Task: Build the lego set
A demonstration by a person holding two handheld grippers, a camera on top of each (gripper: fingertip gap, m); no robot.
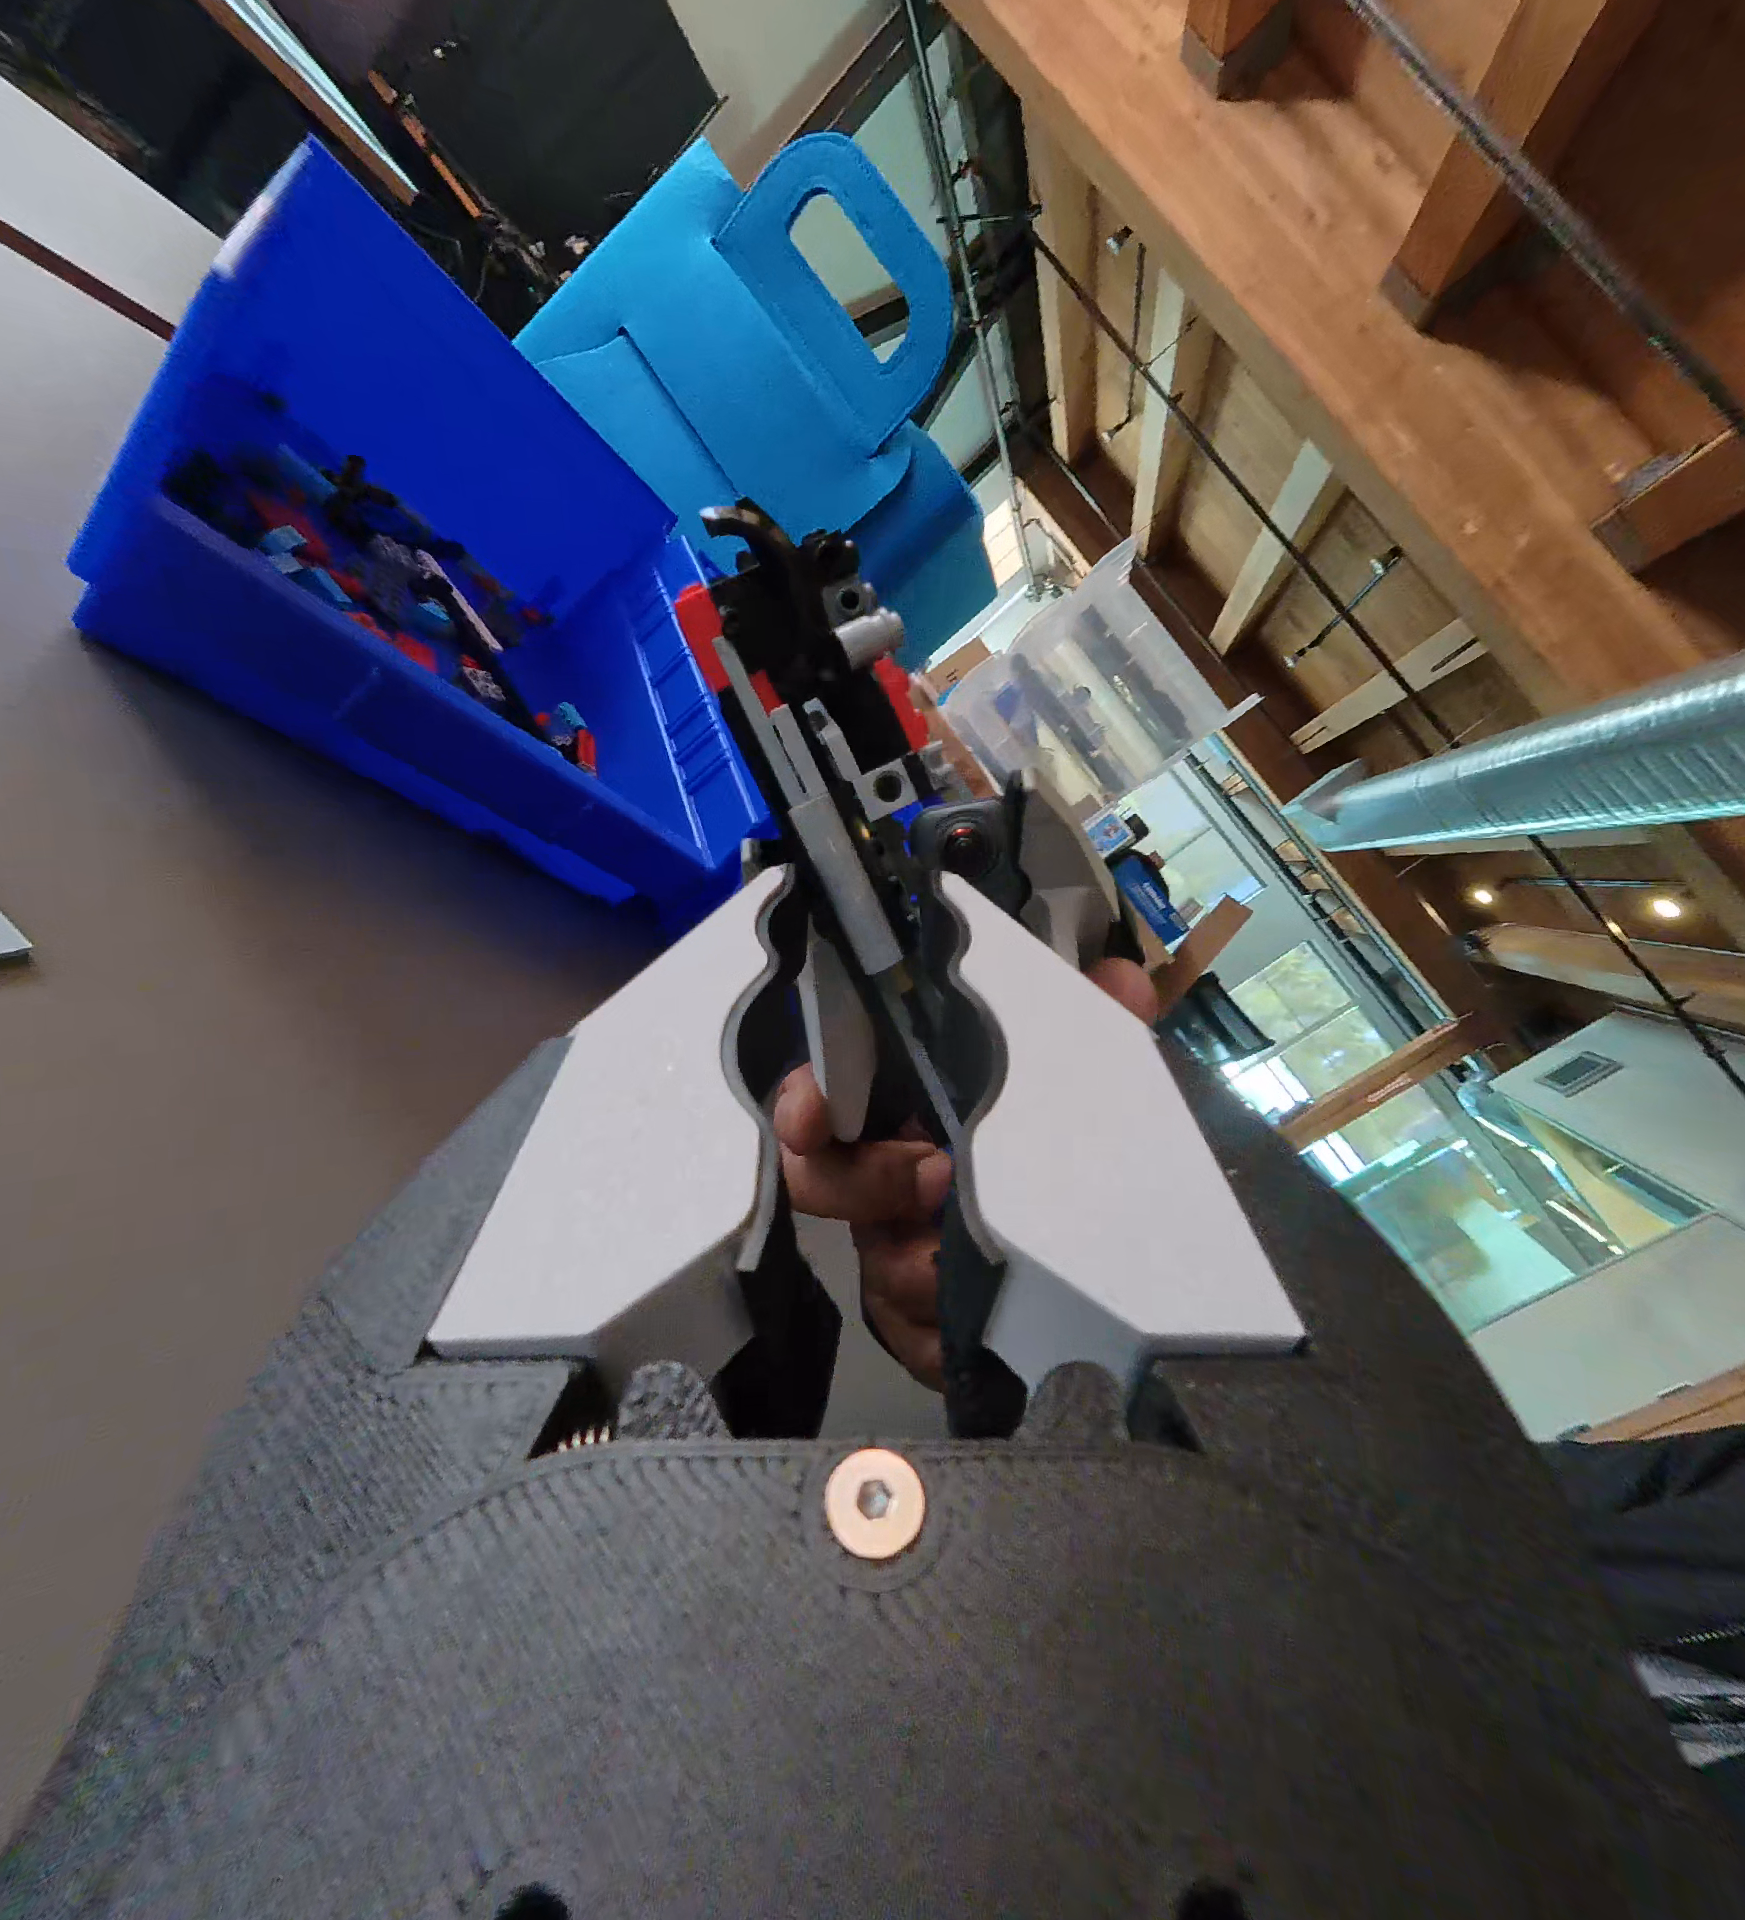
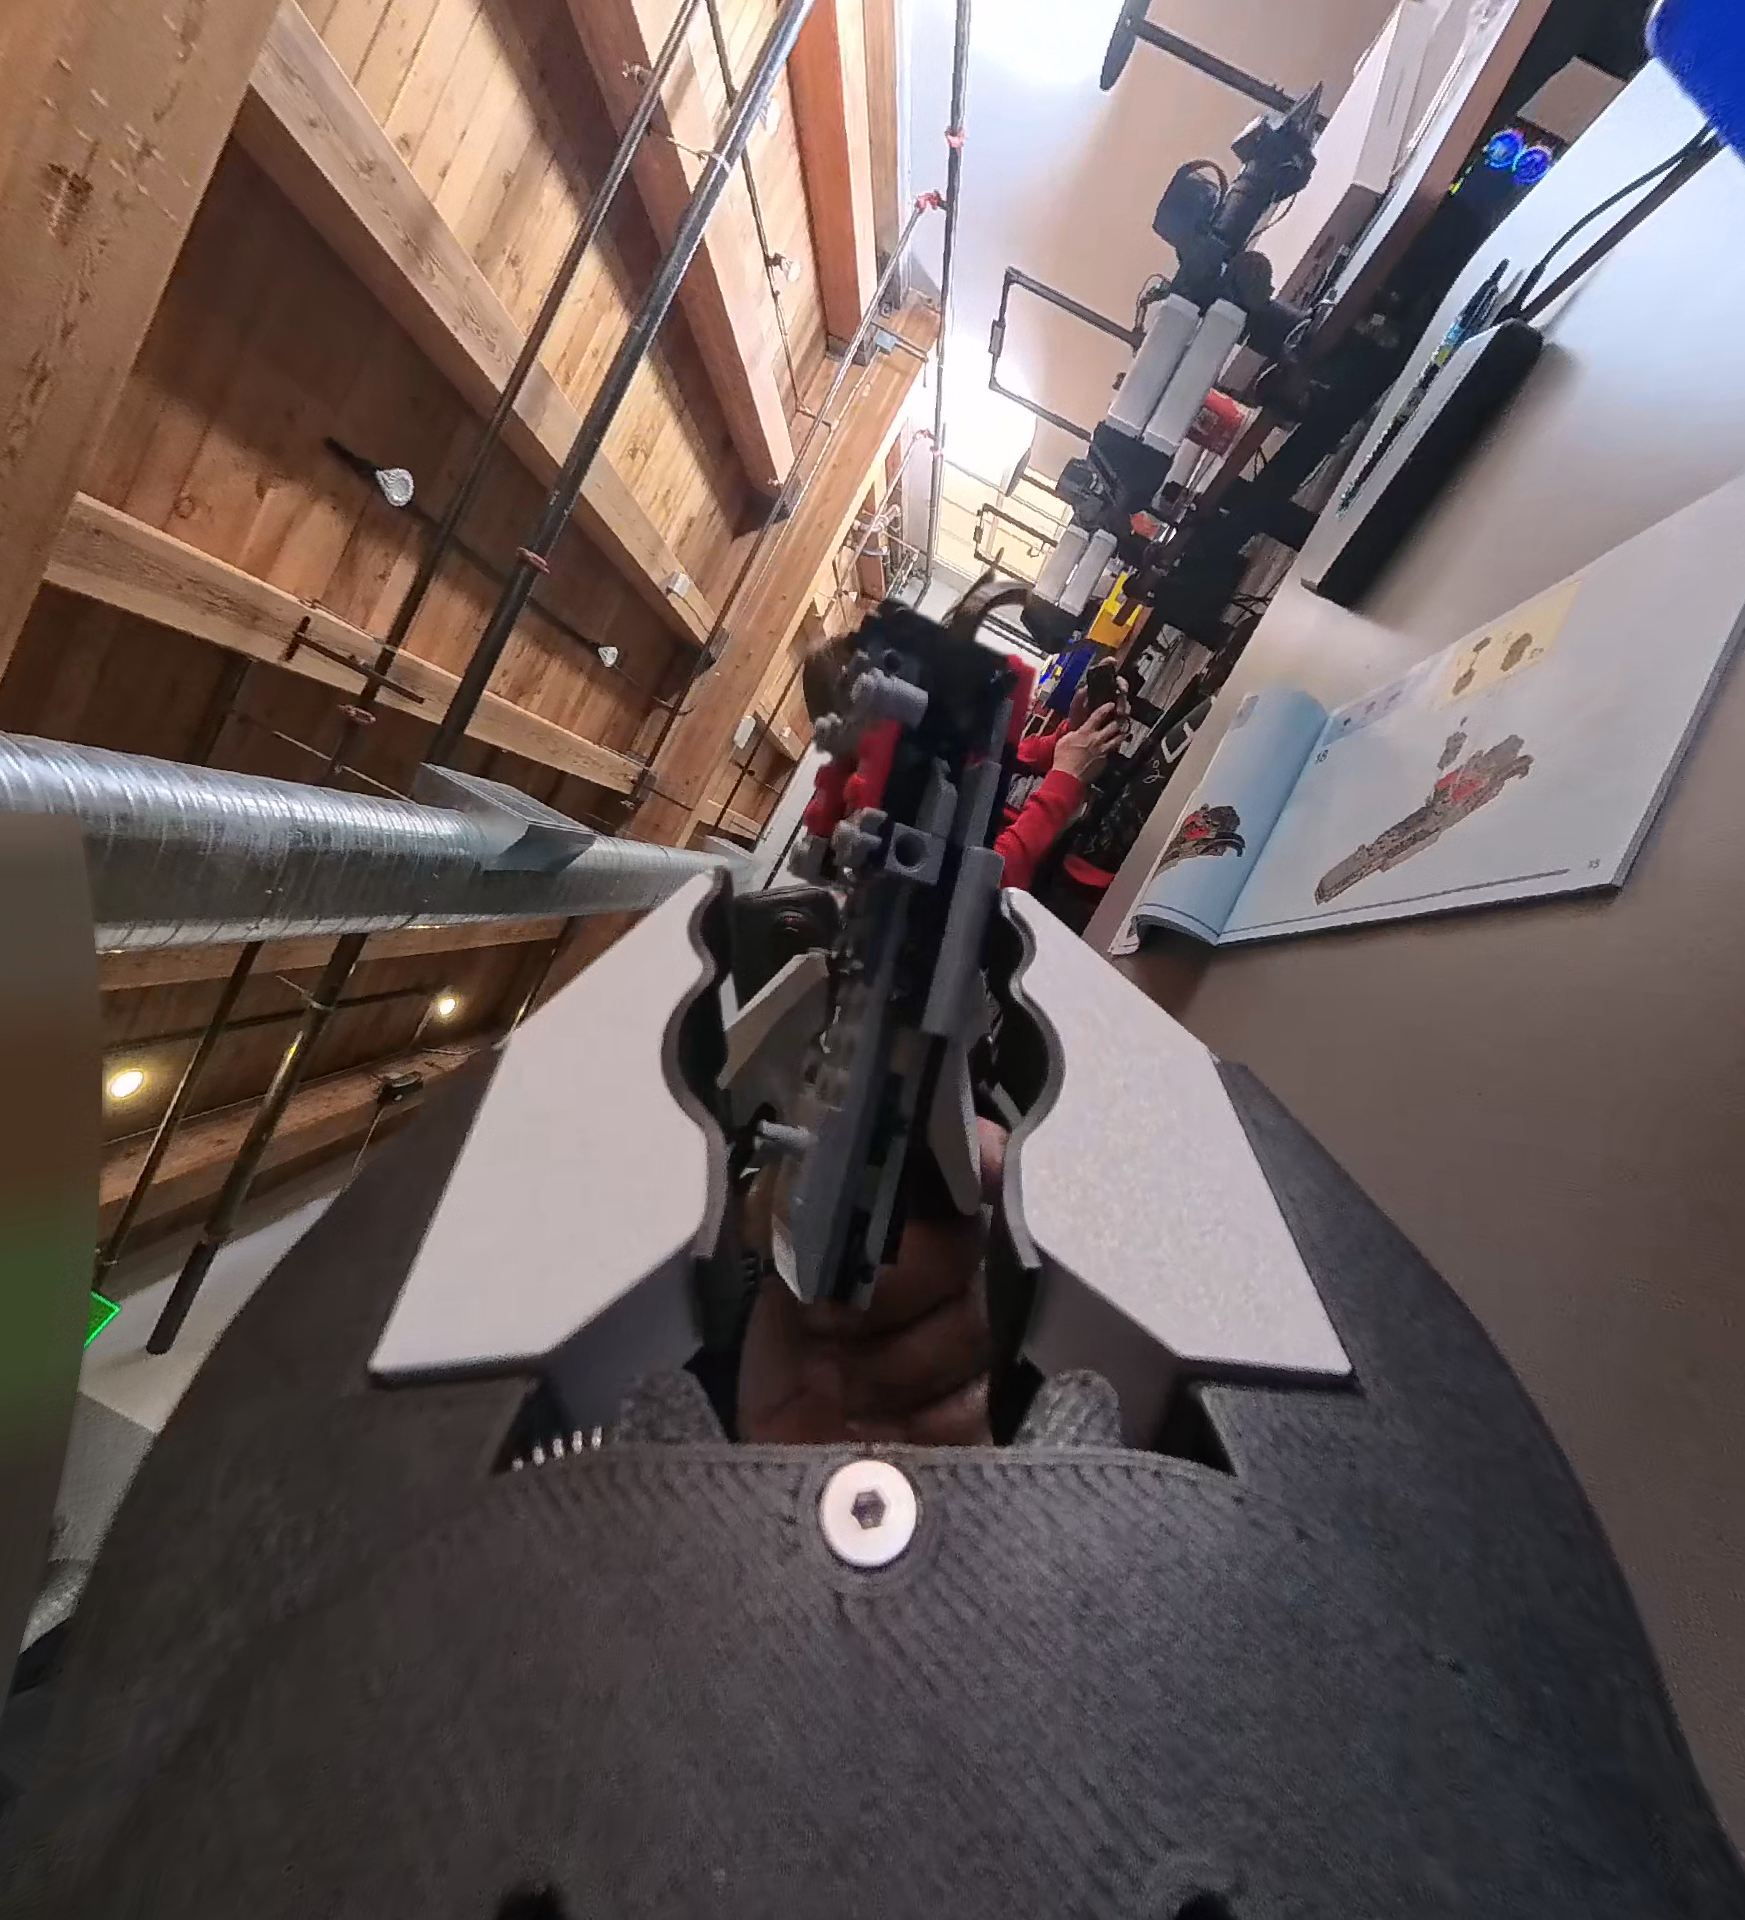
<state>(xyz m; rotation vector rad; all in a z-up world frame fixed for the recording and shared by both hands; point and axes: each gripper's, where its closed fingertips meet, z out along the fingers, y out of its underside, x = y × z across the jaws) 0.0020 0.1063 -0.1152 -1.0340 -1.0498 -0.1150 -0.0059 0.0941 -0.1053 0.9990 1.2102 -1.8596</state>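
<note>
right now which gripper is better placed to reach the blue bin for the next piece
Left, probably. The blue bin lies just beyond the left gripper, its pieces in view; the right gripper sees only a corner. But the left is shut on the lego model.

Light-blue felt bag (image 1: 795, 343) behind, silver duct (image 2: 276, 842) overhead

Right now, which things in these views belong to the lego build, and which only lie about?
For the build:
- lego model, clamped by left gripper and right gripper
- blue bin of loose bricks
- open instruction booklet

Just lying about:
- blue felt bag
- clear plastic container
</note>
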